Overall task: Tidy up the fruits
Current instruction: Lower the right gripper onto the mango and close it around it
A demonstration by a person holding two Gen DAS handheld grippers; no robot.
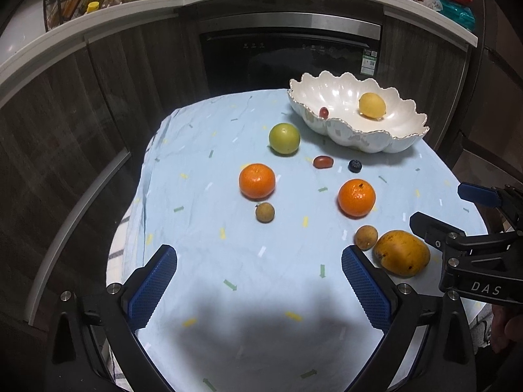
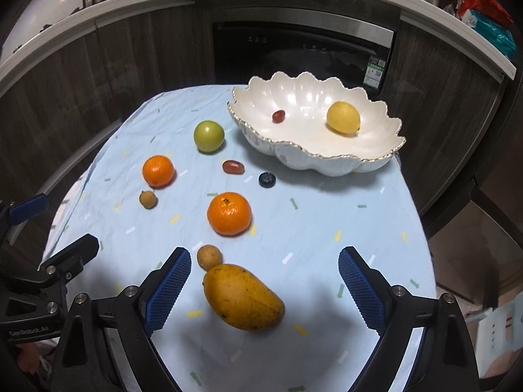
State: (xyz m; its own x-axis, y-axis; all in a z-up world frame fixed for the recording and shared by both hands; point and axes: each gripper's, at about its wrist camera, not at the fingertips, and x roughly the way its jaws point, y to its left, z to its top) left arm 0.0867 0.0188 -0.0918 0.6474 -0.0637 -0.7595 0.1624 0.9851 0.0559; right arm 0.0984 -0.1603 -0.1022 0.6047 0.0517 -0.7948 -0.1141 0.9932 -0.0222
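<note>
The right gripper (image 2: 264, 289) hangs with fingers spread and empty either side of the mango (image 2: 242, 297), which lies on the cloth-covered counter (image 2: 327, 228) touching a small brown fruit (image 2: 209, 256); the left gripper (image 1: 260, 289) is likewise released over bare cloth. A good grasp would likely clamp the mango across its narrow width, clear of that neighbour, before carrying it to the scalloped bowl (image 2: 327, 160). Legible writing: "DAS" and "GenRobot.AI" on the gripper bodies.
</note>
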